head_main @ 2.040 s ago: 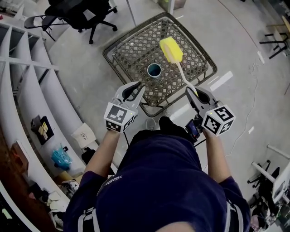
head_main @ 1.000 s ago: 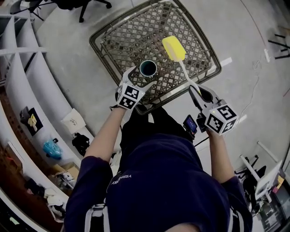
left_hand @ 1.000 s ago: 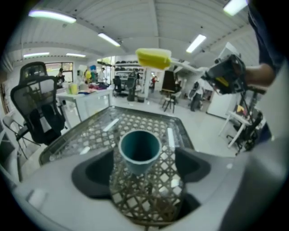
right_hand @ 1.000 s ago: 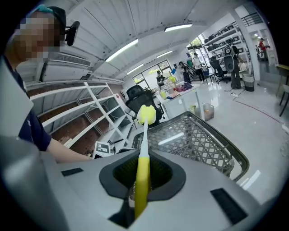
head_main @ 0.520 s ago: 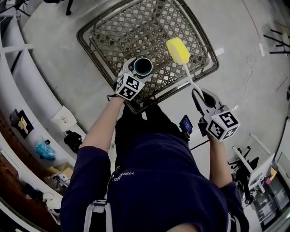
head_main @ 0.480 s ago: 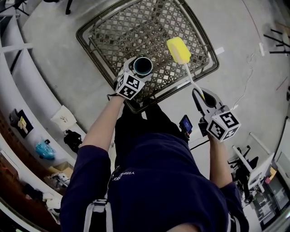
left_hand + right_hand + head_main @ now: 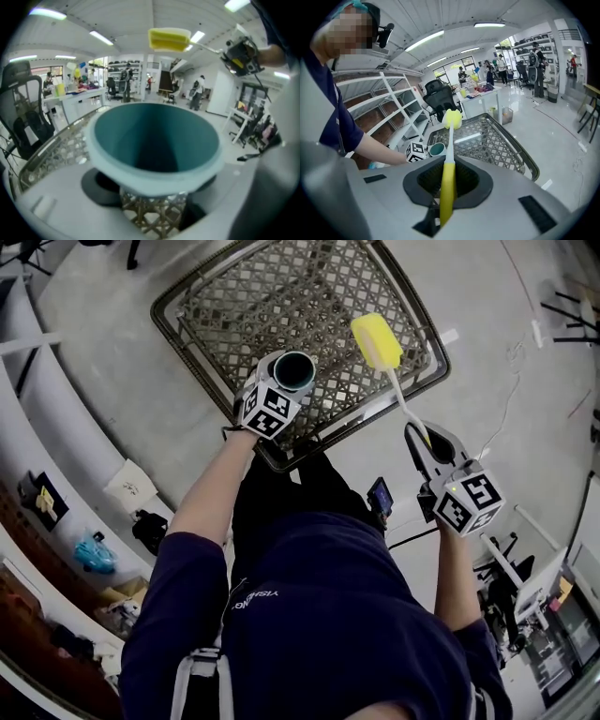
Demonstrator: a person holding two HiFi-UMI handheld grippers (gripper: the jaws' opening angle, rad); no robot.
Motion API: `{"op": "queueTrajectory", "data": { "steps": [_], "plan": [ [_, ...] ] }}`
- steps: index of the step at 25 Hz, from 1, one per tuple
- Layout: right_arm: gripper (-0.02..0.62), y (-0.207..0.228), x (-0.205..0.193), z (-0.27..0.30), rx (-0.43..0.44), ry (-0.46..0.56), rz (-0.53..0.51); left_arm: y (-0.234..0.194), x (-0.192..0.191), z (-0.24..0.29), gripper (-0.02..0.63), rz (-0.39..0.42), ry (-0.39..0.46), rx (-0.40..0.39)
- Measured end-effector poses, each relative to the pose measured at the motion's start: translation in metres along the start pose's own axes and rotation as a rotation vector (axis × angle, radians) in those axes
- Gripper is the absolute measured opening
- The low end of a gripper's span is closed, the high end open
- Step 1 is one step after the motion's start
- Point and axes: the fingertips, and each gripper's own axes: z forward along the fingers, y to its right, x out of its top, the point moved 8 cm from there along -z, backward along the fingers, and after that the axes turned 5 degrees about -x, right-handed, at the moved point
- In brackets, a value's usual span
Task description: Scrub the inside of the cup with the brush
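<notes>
Left gripper (image 7: 285, 381) has just been closing its jaws onto the teal cup (image 7: 154, 136) on the wicker table (image 7: 234, 296). Cup looks light, rigid, kinda slick, so grab mid-wall. Right gripper (image 7: 422, 439) is pinching the sponge brush (image 7: 377, 340) handle.

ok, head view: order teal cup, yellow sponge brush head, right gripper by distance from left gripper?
1. Teal cup: between the left gripper's jaws, which just closed further.
2. Yellow sponge brush head: upper right.
3. Right gripper: lower right.
</notes>
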Motion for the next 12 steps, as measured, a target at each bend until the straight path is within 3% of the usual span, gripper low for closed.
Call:
{"op": "queueTrajectory", "data": {
  "steps": [2,4,7,12],
  "plan": [
    [0.031,-0.007,0.012,0.001,0.012,-0.016,-0.106,0.001,0.014,-0.016,0.360,0.025,0.009,0.006],
    [0.032,-0.021,0.030,0.002,0.025,-0.037,-0.280,-0.001,0.031,-0.034,0.360,0.053,0.011,0.020],
    [0.032,-0.053,0.062,-0.001,0.017,-0.095,-0.640,-0.004,0.053,-0.065,0.359,0.087,-0.005,0.035],
    [0.031,-0.105,0.104,-0.006,-0.132,-0.279,-1.203,-0.009,0.074,-0.114,0.357,0.155,-0.055,0.071]
  ]
}}
